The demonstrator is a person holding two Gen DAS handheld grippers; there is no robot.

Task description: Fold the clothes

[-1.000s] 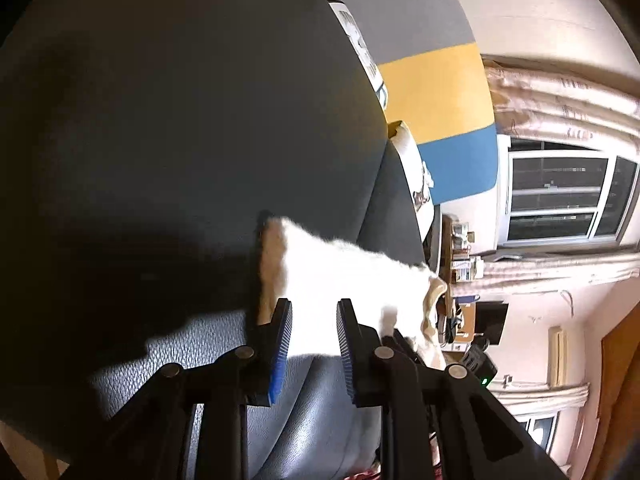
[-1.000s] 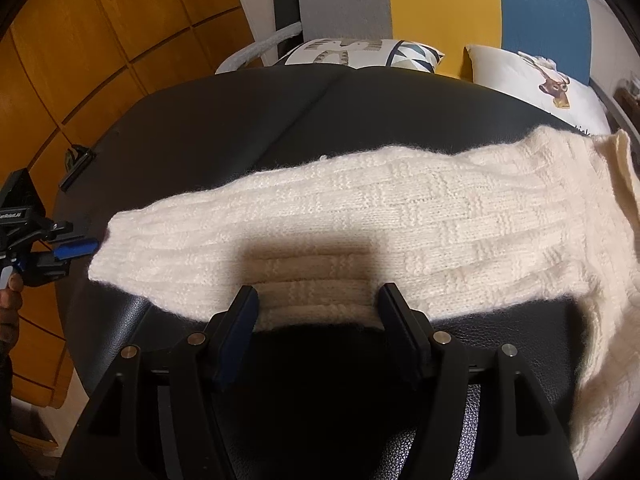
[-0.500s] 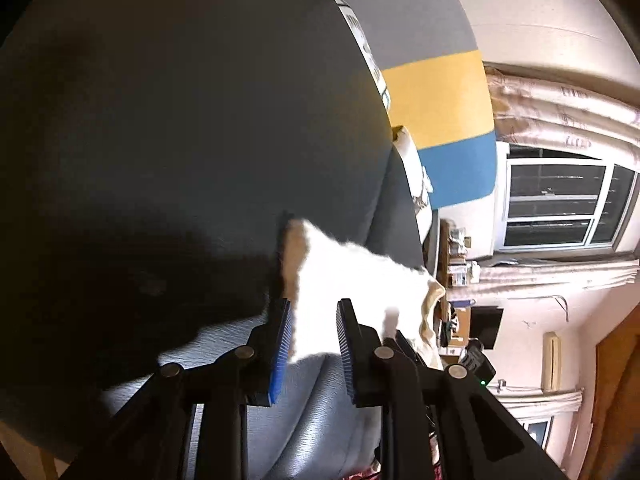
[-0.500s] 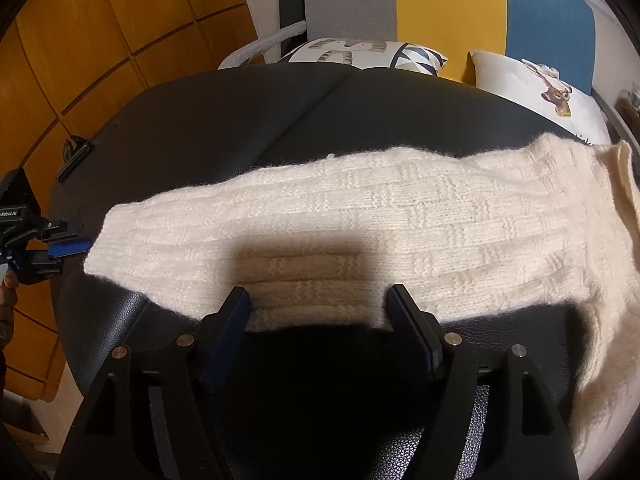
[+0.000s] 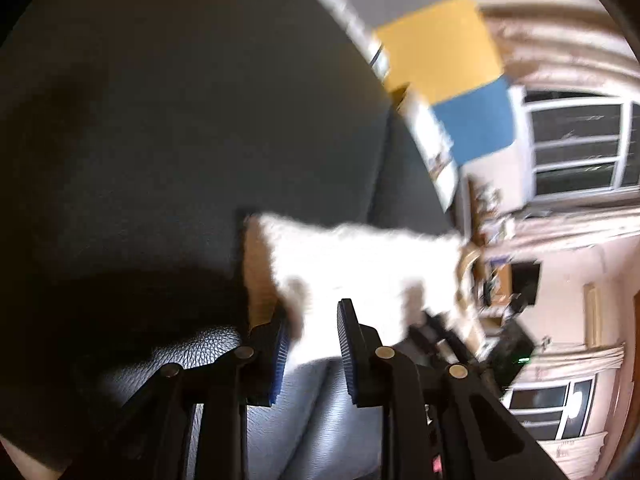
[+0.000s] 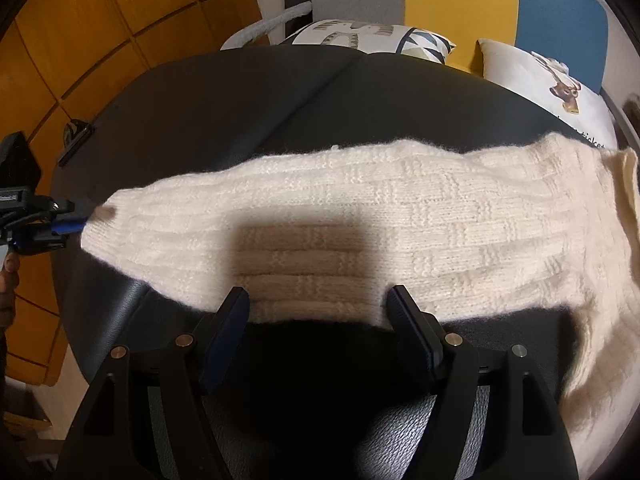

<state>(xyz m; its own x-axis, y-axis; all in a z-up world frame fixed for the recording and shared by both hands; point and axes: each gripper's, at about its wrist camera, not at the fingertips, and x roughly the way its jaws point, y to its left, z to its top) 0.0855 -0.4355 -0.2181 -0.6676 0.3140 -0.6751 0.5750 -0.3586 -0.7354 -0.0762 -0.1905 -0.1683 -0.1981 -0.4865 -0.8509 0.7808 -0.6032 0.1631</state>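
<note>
At 9 o'clock my L gripper (image 6: 74, 216) has the sweater (image 6: 360, 216) cuff between unclamped pads; R gripper (image 6: 318, 308), just widened, empty: clamp L before lifting.

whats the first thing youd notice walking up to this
A cream knitted sweater sleeve stretches across the black leather seat. The left gripper is at its cuff end, while the right gripper stands wide open at its near edge. Behind, a grey, yellow and blue backrest stands out.
</note>
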